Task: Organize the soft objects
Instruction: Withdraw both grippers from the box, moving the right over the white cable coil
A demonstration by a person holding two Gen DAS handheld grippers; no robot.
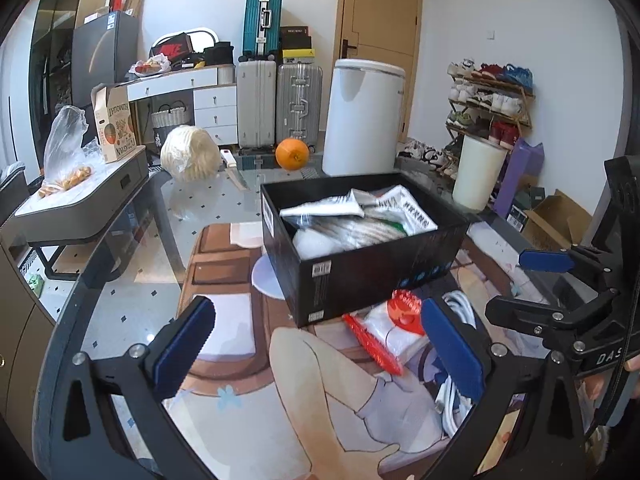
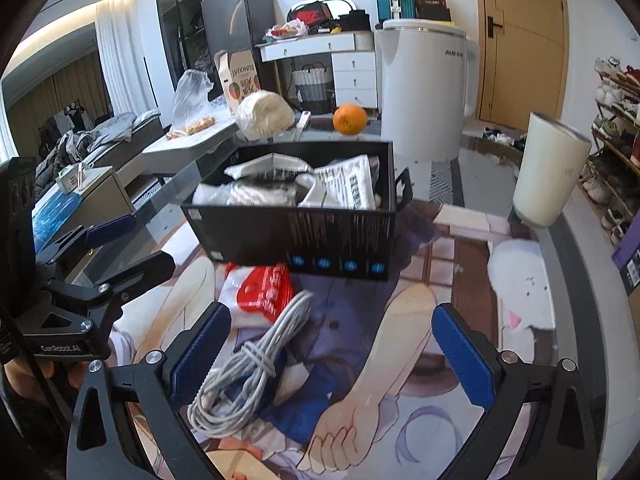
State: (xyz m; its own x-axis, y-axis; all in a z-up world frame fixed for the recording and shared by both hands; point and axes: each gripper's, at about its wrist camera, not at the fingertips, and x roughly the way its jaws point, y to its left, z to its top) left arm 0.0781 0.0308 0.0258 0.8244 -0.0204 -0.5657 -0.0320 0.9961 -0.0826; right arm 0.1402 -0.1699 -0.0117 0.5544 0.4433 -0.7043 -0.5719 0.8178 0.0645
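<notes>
A black box (image 1: 372,276) (image 2: 320,232) stands on the printed mat, holding several soft white packets (image 1: 356,220) (image 2: 296,188). In front of it lies a red-and-white soft packet (image 1: 394,328) (image 2: 262,292) and a coiled white cable (image 2: 244,372) (image 1: 460,364). My left gripper (image 1: 320,352) is open and empty, its right finger beside the red packet. My right gripper (image 2: 332,356) is open and empty, its left finger next to the cable. Each gripper shows in the other's view, the right one in the left wrist view (image 1: 560,280) and the left one in the right wrist view (image 2: 100,256).
An orange (image 1: 292,154) (image 2: 350,119), a wrapped cabbage (image 1: 190,158) (image 2: 264,114), a knife (image 1: 234,170), a white appliance (image 1: 362,116) (image 2: 422,92) and a cream tumbler (image 1: 478,174) (image 2: 550,170) stand behind the box. A white plush patch (image 2: 520,284) lies at the right.
</notes>
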